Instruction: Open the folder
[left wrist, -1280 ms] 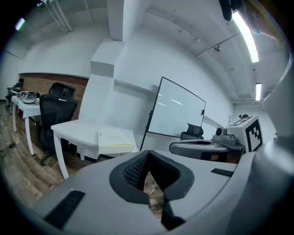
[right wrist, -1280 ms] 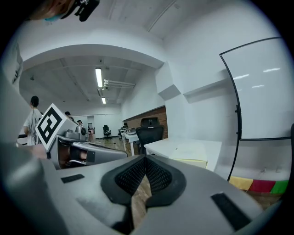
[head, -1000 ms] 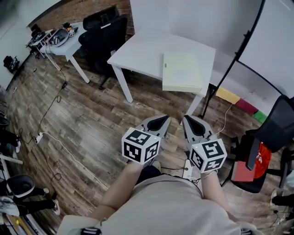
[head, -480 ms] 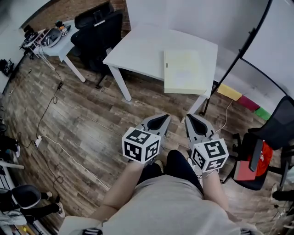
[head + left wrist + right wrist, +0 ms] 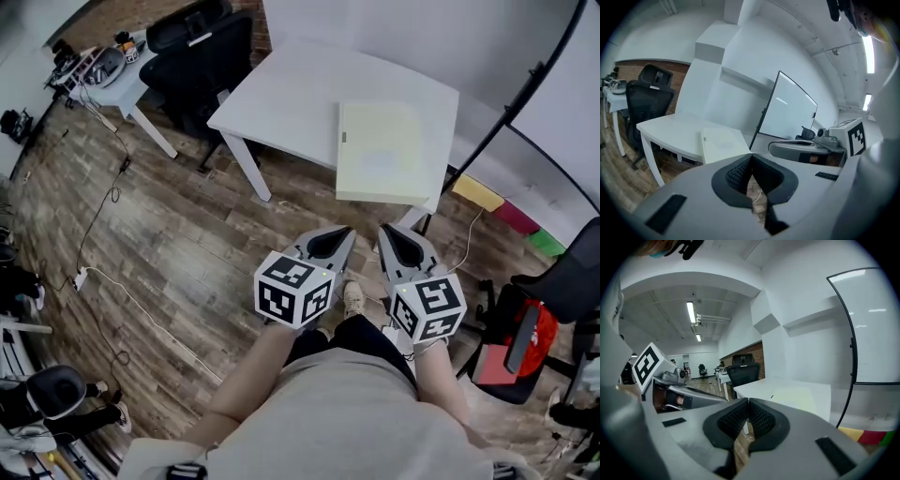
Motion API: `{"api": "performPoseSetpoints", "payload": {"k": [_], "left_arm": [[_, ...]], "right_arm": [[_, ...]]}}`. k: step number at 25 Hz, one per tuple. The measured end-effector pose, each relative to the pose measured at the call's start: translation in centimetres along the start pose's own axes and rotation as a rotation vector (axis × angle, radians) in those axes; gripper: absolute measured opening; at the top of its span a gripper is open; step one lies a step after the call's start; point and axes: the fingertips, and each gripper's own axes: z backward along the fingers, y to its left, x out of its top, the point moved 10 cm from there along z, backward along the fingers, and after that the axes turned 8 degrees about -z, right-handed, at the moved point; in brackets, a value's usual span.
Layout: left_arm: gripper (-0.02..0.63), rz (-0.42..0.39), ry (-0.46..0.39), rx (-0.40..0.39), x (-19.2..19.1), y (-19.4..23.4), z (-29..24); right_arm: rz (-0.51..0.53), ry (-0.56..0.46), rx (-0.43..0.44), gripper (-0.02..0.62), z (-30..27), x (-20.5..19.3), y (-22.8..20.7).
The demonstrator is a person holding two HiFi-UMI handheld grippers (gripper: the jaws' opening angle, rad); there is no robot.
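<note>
A pale yellow folder [image 5: 380, 155] lies closed and flat on the right part of the white table [image 5: 281, 94], reaching the table's near edge. My left gripper [image 5: 342, 234] and right gripper [image 5: 386, 232] hang side by side over the wooden floor, short of that edge, and both point at the folder. Neither touches it. Both pairs of jaws are shut with nothing between them. In the left gripper view the folder [image 5: 723, 143] lies beyond the shut tips of the left gripper [image 5: 751, 157]. The right gripper view shows the folder [image 5: 797, 397] past the right gripper [image 5: 748, 401].
A black office chair [image 5: 202, 56] stands behind the table's left side, next to a second desk [image 5: 103, 70] with clutter. A whiteboard stand [image 5: 525, 103] rises on the right. Another chair with a red item [image 5: 525, 337] sits near right. Cables [image 5: 112, 281] trail across the floor.
Both grippers have moved forward toward the table, which now looks nearer and larger in the head view. Both stay shut and empty.
</note>
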Motion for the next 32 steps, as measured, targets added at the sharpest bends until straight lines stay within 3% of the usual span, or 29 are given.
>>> {"api": "performPoseSetpoints", "payload": {"k": [8,16,32], "left_arm": [[0.018,-0.027,0.003,0.023,3.2,2.5,-5.5],[0.018,0.003,-0.002,0.075,5.0,4.8,-9.5],[0.018,0.062,-0.012,0.138,6.5,7.7,-15.4]], "right_arm": [[0.009,-0.010,0.031,0.021,-5.1,3.2,-4.9],[0.029,0.016,0.062,0.021,-8.3,5.1,-9.1],[0.072,0.105,0.153,0.021,-13.5,5.8,-14.6]]}}
